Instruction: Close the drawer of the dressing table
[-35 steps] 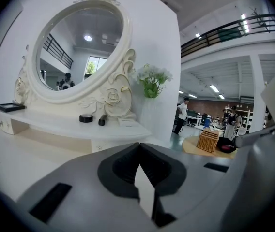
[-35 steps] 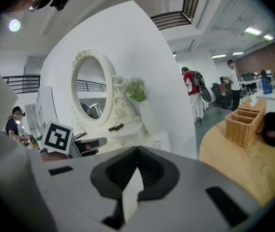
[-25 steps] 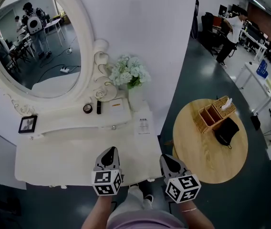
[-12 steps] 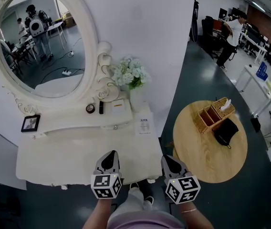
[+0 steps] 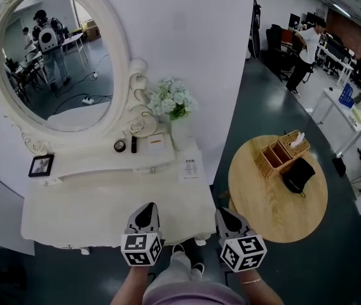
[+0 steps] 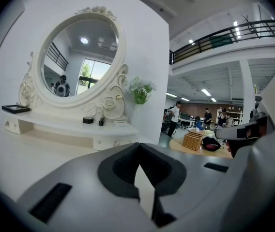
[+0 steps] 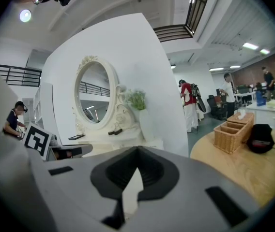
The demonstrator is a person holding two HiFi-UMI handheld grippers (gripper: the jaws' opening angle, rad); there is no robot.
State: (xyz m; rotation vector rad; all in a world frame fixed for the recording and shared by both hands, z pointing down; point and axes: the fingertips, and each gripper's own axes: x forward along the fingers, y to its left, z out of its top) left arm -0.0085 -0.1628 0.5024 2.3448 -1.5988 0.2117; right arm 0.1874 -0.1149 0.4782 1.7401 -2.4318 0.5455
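The white dressing table (image 5: 72, 215) stands against the wall under its oval mirror (image 5: 60, 62). I cannot make out a main drawer front below its near edge; only a small shelf drawer with a knob (image 5: 152, 168) shows, and it looks pushed in. My left gripper (image 5: 145, 213) hovers over the near edge of the tabletop, jaws shut and empty. Beside it, at the table's right front corner, my right gripper (image 5: 229, 216) also has its jaws together on nothing. In the left gripper view the left gripper (image 6: 138, 151) points along the tabletop (image 6: 26, 149); in the right gripper view the right gripper (image 7: 137, 156) faces the mirror (image 7: 95, 96).
White flowers (image 5: 171, 99), a photo frame (image 5: 40, 165), small dark items and a paper card (image 5: 191, 168) sit at the back of the table. To the right is a round wooden table (image 5: 263, 211) with a wicker basket (image 5: 282, 154) and black bag (image 5: 298, 175). People stand far right.
The head view has shifted slightly. My left gripper has eased a little toward the table's near edge. The right gripper has stayed where it was.
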